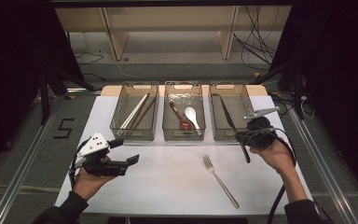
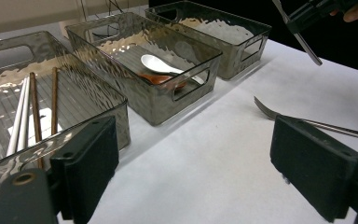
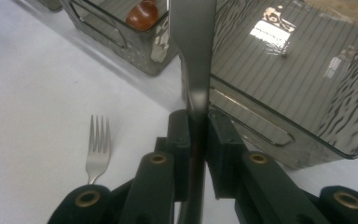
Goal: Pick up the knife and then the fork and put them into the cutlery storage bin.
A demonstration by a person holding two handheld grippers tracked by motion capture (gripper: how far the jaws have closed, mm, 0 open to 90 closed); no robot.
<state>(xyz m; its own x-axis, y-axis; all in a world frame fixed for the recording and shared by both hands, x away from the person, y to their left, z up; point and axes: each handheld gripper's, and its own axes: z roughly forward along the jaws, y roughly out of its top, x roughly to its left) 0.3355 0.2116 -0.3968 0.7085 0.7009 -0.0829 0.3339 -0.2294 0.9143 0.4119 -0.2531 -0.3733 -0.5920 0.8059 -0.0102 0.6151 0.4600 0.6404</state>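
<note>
My right gripper (image 1: 244, 137) is shut on a dark table knife (image 1: 227, 116), whose blade slants up over the right-hand clear bin (image 1: 224, 136). In the right gripper view the pads (image 3: 179, 140) clamp the knife (image 3: 193, 42) at its neck, with the bin (image 3: 307, 140) just beyond. A steel fork (image 1: 219, 179) lies on the white table to the left of that hand. My left gripper (image 1: 127, 151) rests open at the table's left with nothing between its fingers. In its own view my left gripper (image 2: 200, 177) faces the fork (image 2: 307, 123).
Three clear bins stand in a row at the back. The left bin (image 1: 135, 134) holds chopsticks (image 1: 135, 112). The middle bin (image 1: 183, 136) holds a brown spoon (image 1: 179, 116) and a white spoon (image 1: 192, 115). Dark floor and cables surround the table.
</note>
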